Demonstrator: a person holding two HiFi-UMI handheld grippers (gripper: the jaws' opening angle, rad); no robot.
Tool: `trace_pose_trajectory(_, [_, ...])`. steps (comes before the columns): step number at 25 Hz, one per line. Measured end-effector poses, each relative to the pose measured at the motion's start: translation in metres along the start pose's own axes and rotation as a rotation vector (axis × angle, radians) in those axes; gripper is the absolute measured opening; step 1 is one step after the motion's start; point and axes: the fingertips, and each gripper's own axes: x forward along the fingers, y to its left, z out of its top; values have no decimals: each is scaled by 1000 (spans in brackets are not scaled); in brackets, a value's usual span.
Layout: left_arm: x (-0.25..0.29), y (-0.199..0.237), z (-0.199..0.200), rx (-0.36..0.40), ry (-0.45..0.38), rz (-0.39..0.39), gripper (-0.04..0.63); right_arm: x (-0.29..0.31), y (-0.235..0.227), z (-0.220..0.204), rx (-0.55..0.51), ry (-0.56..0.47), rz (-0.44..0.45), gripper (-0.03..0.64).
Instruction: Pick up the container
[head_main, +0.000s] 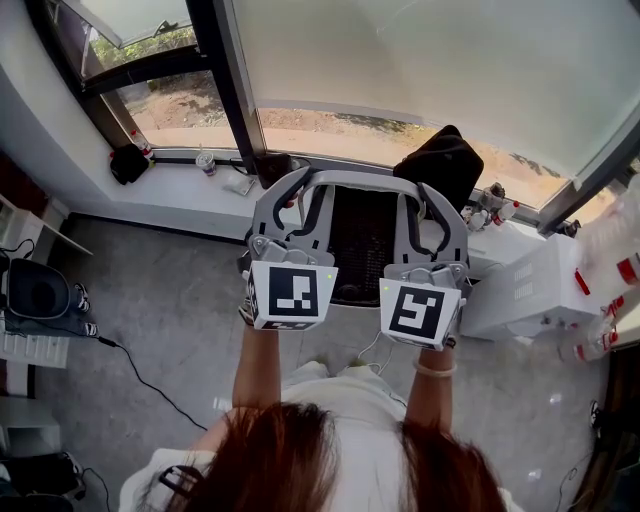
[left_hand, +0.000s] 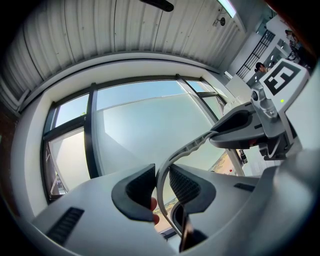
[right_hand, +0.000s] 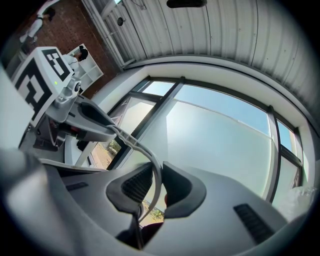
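Lift step, I reckon. L gripper (left_hand: 162, 186) and R gripper (right_hand: 156, 186) are each clamped on the grey handle (head_main: 350, 180). Container (head_main: 362, 240) hangs between the grippers, looks clear of the floor (head_main: 170, 300). Next: raise both evenly, no tilt.

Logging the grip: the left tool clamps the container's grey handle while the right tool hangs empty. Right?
Not quite. The right tool is not empty: the right gripper view shows its jaws closed on the same grey handle. The left tool does clamp it.
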Motion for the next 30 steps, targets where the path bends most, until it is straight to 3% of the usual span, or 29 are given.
trace_pose_trajectory(30, [12,8,-21,-7,31,3,95,21,13,-13,19,5,15,77])
